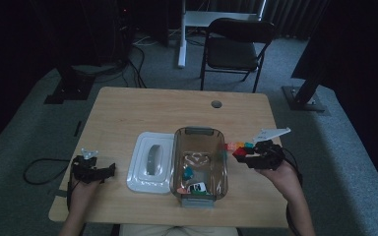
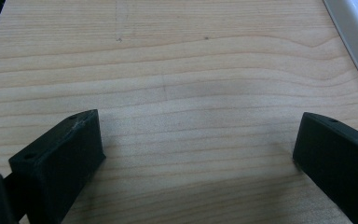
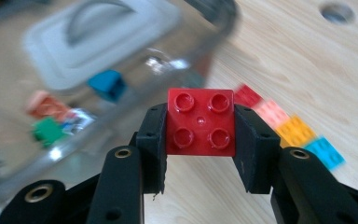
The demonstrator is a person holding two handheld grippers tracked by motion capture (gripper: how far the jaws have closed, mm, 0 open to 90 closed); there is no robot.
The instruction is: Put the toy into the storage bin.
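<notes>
My right tool [image 3: 200, 140] has a red 4-stud brick [image 3: 201, 122] clamped between its 2 pads, studs facing the camera, held above the tabletop [image 1: 128, 105] just off the right wall of the clear bin [image 1: 199, 164]. In the high view that tool [image 1: 246, 157] sits at 3 o'clock from the bin, brick [image 1: 239, 153] at its tip. A short row of loose bricks [image 3: 289, 126] lies on the wood just beyond it, at 1 o'clock from the held one: red, pink, orange, blue. Inside the bin I see a teal piece [image 3: 107, 85], an orange one and a green one, blurred. The white lid [image 1: 150, 161] lies flat at the bin's 9 o'clock, touching it. My left tool [image 1: 106, 172] rests at 9 o'clock from the lid, well apart from it, jaws spread wide over bare wood, holding nothing.
</notes>
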